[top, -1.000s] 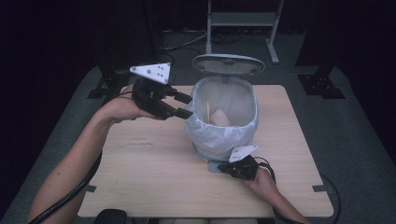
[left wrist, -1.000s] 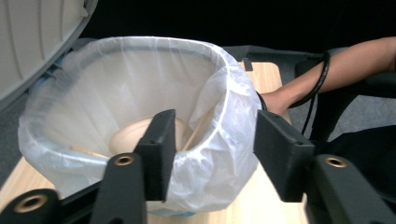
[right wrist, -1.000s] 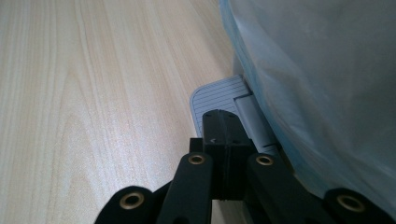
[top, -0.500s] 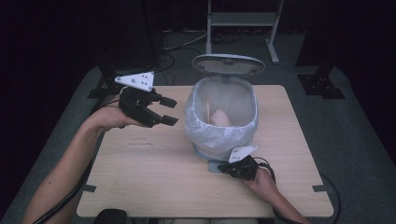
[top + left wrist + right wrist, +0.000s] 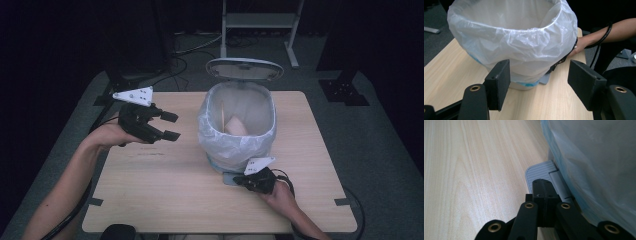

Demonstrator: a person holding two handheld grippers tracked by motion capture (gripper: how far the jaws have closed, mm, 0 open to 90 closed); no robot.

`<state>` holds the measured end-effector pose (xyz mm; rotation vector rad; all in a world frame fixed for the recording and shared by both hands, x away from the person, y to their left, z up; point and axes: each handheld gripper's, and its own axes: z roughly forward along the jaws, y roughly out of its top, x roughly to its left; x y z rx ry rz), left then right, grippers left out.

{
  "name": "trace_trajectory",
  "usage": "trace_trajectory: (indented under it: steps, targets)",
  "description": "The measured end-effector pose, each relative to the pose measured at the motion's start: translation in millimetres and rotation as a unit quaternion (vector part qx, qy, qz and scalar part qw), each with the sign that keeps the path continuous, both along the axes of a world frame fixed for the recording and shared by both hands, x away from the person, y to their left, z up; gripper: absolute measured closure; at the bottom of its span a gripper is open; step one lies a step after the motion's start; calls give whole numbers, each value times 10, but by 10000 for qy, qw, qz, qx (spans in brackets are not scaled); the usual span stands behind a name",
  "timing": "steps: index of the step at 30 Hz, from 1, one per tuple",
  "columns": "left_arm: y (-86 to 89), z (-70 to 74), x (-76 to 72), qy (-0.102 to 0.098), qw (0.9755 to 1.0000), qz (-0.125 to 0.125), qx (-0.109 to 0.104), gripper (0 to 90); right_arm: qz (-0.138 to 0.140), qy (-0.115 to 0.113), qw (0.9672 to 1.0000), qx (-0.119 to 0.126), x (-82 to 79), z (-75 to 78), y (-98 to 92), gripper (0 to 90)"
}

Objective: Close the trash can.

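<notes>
Left gripper (image 5: 169,126): fingers apart, just been opening, nothing between. Right gripper (image 5: 248,180): fingers together, tips pressing ribbed grey pedal (image 5: 541,173). Bin (image 5: 239,125): crinkled translucent liner; pale woodgrain worktop (image 5: 165,190).

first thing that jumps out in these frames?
The pedal bin mid-table, lid standing open, white liner bag folded over its rim and something pale inside. The right claw, jaws shut, rests on the grey pedal at the bin's near foot. The left claw hangs to the bin's left, apart from it, jaws just opening on nothing.
</notes>
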<state>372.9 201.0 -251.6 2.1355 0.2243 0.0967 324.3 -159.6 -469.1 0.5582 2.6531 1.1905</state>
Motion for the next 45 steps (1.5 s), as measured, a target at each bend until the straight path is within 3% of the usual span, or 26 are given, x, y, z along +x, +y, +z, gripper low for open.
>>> trace_trajectory:
  steps: [4,6,8,12,22,28,33,45]
  targets:
    - [25,-85,4,49,10000,40,-16,330,-23,21,10000,4,1,3,-6,892]
    - [38,-134,10,61,10000,35,-31,320,-14,28,10000,57,-29,25,-26,764]
    - [50,-175,8,65,10000,40,-49,312,-77,43,9999,98,-78,51,-87,735]
    - [90,-269,6,124,9998,105,-98,292,-211,-93,9985,501,-181,167,-310,662]
    - [226,-505,-17,86,9994,316,-57,262,-517,30,9978,412,-220,217,-725,559]
    - [315,-686,-28,-13,9987,493,-147,253,-802,109,9964,268,-214,183,-975,509]
    - [341,-824,-44,-75,9979,601,-231,235,-1061,187,9934,399,-242,162,-1150,471]
    - [423,-1128,-109,0,9963,791,-341,192,-1398,281,9882,565,-294,115,-1424,401]
